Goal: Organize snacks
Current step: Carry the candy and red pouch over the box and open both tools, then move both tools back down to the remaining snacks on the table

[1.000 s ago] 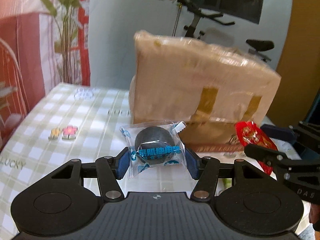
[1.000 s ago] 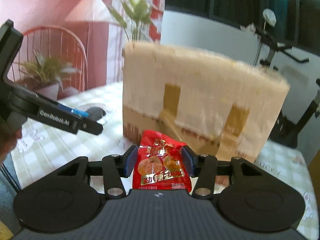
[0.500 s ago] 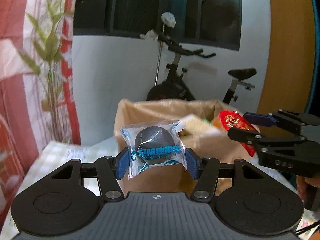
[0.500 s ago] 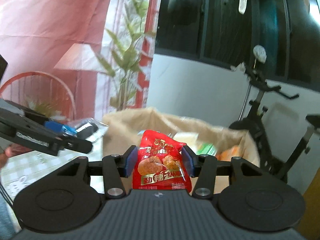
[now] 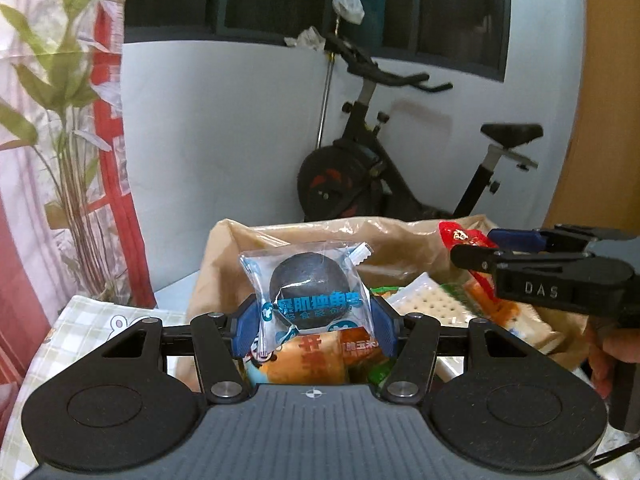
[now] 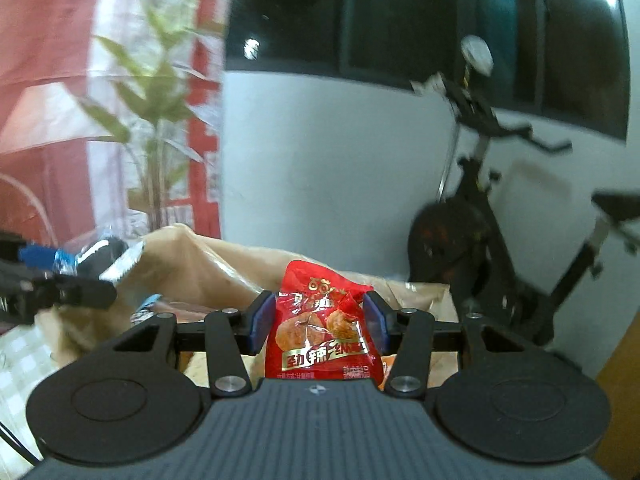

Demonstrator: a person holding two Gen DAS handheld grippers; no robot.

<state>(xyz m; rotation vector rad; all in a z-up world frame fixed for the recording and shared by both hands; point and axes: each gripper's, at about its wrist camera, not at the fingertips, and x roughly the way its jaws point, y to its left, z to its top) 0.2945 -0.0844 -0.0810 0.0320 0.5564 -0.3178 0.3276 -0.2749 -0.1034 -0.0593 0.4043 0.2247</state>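
Observation:
My left gripper (image 5: pixel 314 330) is shut on a clear packet with a dark round bun (image 5: pixel 308 284) and holds it over the near rim of an open brown cardboard box (image 5: pixel 224 264). My right gripper (image 6: pixel 318 322) is shut on a red snack packet (image 6: pixel 320 332), also held above the box (image 6: pixel 208 268). In the left wrist view the right gripper (image 5: pixel 476 250) is at the right with the red packet (image 5: pixel 460 236). In the right wrist view the left gripper (image 6: pixel 72 276) shows at the left with the bun packet (image 6: pixel 102 256). Several snacks (image 5: pixel 432 304) lie inside the box.
The box stands on a table with a green checked cloth (image 5: pixel 88 320). Behind it are a white wall, an exercise bike (image 5: pixel 380 176), a plant (image 5: pixel 68 128) and a red-and-white curtain at the left.
Both grippers have risen from in front of the box's side to above its open top and moved forward over it. Each still holds its packet.

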